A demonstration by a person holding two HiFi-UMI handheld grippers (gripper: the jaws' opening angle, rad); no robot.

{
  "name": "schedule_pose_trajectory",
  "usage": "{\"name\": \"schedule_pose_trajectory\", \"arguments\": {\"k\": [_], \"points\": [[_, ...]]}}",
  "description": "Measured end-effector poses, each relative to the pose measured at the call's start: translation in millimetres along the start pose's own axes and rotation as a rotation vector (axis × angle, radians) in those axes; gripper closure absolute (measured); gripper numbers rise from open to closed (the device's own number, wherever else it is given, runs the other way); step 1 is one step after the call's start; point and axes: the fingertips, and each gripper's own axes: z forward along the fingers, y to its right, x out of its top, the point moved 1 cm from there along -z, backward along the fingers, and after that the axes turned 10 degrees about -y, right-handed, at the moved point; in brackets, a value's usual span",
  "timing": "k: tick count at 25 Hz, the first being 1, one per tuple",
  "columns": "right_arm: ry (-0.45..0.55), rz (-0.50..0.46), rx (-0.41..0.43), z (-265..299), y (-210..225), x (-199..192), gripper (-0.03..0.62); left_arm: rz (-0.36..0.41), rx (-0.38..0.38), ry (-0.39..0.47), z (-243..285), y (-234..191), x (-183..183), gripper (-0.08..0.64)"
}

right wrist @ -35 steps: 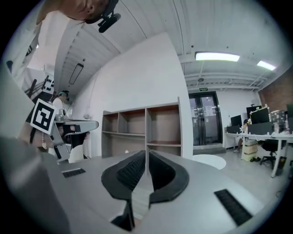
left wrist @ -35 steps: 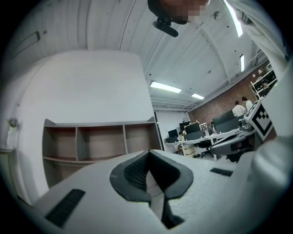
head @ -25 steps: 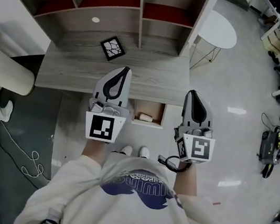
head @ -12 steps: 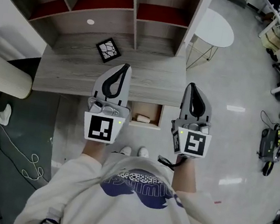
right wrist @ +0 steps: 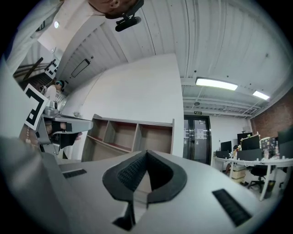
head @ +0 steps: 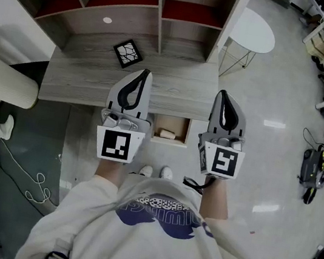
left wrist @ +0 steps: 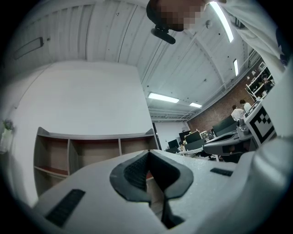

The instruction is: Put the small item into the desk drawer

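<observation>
The wooden desk [head: 96, 84] has an open drawer [head: 180, 129] at its front edge. A small pale item [head: 166, 134] lies inside the drawer. My left gripper [head: 143, 73] hovers over the desk just left of the drawer; it is shut and holds nothing. My right gripper [head: 223, 95] hangs just right of the drawer, past the desk's right end, also shut and holding nothing. In the left gripper view the left gripper [left wrist: 147, 153] has its dark pads meeting at the tip. In the right gripper view the right gripper [right wrist: 146, 152] is closed the same way. Both point level toward the shelf unit.
A shelf unit [head: 160, 9] with red-backed compartments stands on the desk's rear. A black framed square [head: 128, 53] lies on the desktop. A round white side table [head: 252, 33] stands to the right, a pale cylinder [head: 3, 84] to the left, and a cable [head: 30, 184] on the floor.
Both grippers stay beside the drawer. The right gripper's marker cube has turned a little to face upward more squarely. The item still lies in the drawer.
</observation>
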Motion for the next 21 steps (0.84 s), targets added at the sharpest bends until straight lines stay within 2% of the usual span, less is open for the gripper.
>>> {"name": "schedule_pose_trajectory", "arguments": {"k": [15, 21], "points": [[0.0, -0.034, 0.008, -2, -7, 3, 0.595, -0.02, 0.014, -0.01, -5, -4, -3, 0.552], [-0.029, -0.06, -0.013, -8, -7, 6, 0.595, -0.012, 0.019, -0.009, -12, -6, 3, 0.552]]}}
